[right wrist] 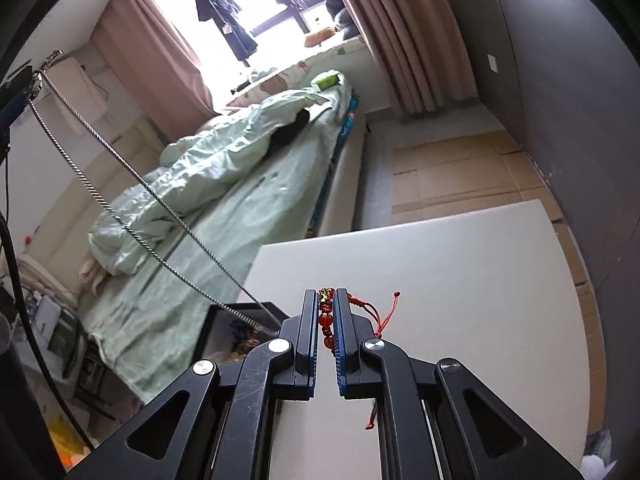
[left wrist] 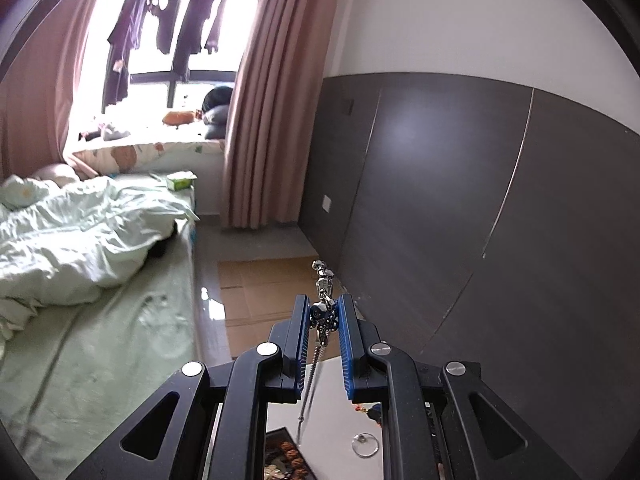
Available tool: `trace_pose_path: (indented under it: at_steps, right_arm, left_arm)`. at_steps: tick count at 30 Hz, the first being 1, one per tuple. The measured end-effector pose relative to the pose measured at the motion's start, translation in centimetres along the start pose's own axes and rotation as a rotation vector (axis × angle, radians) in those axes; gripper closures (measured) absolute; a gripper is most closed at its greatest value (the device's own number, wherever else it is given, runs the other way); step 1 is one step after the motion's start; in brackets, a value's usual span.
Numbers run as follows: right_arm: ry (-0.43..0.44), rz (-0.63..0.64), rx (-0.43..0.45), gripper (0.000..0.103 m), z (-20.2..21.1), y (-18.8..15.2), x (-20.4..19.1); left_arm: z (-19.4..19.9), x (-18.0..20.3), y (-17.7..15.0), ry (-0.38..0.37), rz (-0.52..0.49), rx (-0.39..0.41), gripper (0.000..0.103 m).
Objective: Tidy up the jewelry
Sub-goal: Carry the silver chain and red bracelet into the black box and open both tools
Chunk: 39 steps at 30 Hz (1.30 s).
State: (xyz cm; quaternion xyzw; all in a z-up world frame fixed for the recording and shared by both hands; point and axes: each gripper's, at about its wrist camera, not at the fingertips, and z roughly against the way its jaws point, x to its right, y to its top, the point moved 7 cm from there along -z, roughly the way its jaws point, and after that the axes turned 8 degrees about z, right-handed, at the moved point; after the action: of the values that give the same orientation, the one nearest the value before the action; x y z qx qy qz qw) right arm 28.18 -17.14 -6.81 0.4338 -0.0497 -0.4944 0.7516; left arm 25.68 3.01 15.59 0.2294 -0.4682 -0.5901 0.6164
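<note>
My left gripper [left wrist: 324, 308] is shut on the clasp end of a silver chain necklace [left wrist: 323, 280], held high above the white table [left wrist: 340, 408]. The chain hangs down toward a dark jewelry box [left wrist: 286, 456] below. In the right wrist view the same chain [right wrist: 132, 196] runs from the upper left down to the box [right wrist: 236, 332]. My right gripper [right wrist: 326, 304] is shut on a red bead bracelet [right wrist: 326, 320] with a gold charm and red cords, above the table [right wrist: 460, 280].
A silver ring [left wrist: 365, 445] and small red pieces [left wrist: 362, 409] lie on the table. A bed with a pale green duvet [right wrist: 224, 168] stands to the left. Cardboard [left wrist: 260, 288] covers the floor by the dark wall panels [left wrist: 460, 200].
</note>
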Motion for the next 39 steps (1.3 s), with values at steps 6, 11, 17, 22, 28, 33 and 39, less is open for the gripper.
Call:
trace_pose_path:
  at_steps: [6,11,17,22,28,33,39]
  right_arm:
    - [0.015,0.000,0.049,0.094,1.1,0.5,-0.7]
    - [0.024,-0.004,0.053,0.094,1.1,0.3,-1.4]
    - [0.062,0.016,0.053,0.094,0.9,0.2,-2.7]
    - [0.098,0.029,0.062,0.094,0.6,0.2,-4.1]
    - [0.133,0.030,0.066,0.094,-0.3,0.3,-5.7]
    - [0.162,0.029,0.066,0.094,-1.1,0.5,-7.1]
    - [0.179,0.032,0.057,0.094,-2.1,0.6,-8.0]
  left_arm:
    - [1.8,0.3,0.1,0.036,-0.024,0.015,0.088]
    - [1.9,0.0,-0.8,0.056,-0.033,0.000,0.088]
    - [-0.3,-2.2,-4.1,0.094,-0.010,-0.074,0.088]
    - [-2.4,-4.8,-7.5,0.116,0.039,-0.145,0.088]
    - [-5.0,-7.5,-12.1,0.140,0.108,-0.220,0.088]
    - [-6.8,-9.0,-15.4,0.138,0.154,-0.272,0.088]
    - [-8.9,-11.3,-18.4,0.158,0.224,-0.290,0.088]
